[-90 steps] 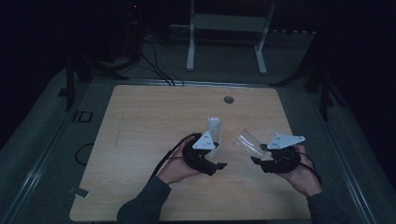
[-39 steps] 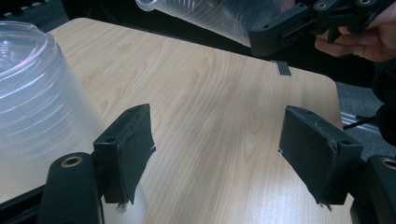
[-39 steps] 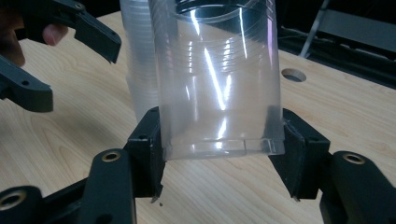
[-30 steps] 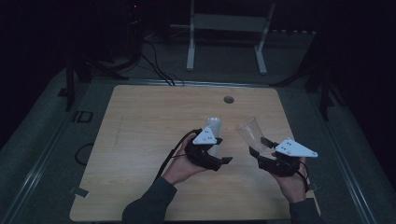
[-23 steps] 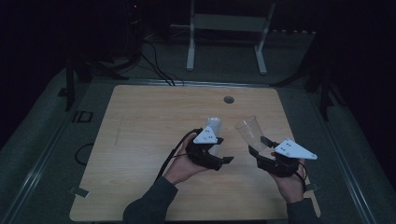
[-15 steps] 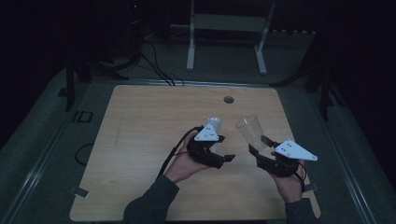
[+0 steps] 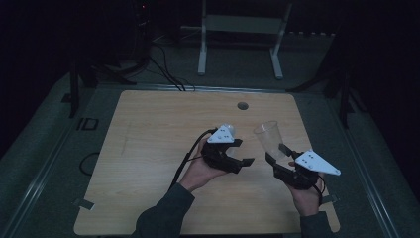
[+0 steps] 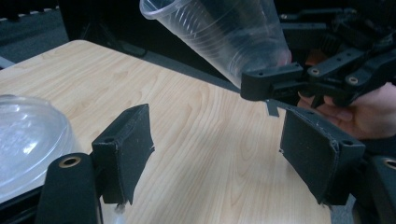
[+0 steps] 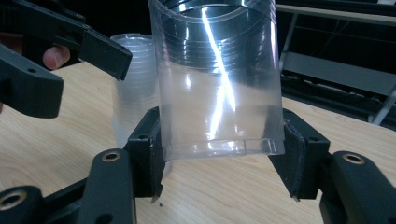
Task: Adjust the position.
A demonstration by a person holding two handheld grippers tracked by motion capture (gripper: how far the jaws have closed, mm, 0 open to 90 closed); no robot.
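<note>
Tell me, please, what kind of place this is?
Probably a dim lab or recording room: a bare wooden table with a cable hole, cables on the floor, and a metal stand behind.

Left gripper [image 7: 246, 157], jaws apart and empty, now sits closer to the clear ribbed plastic cup [image 7: 269, 139] than three seconds ago. Right gripper [image 7: 275, 155], clamped on that cup's base, sits lower and nearer the table's front edge, cup tilted further left.

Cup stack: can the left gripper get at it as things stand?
Probably yes. The left gripper is open and empty, the cup stack stands right beside it, and the right gripper holds its cup off to the side.
</note>
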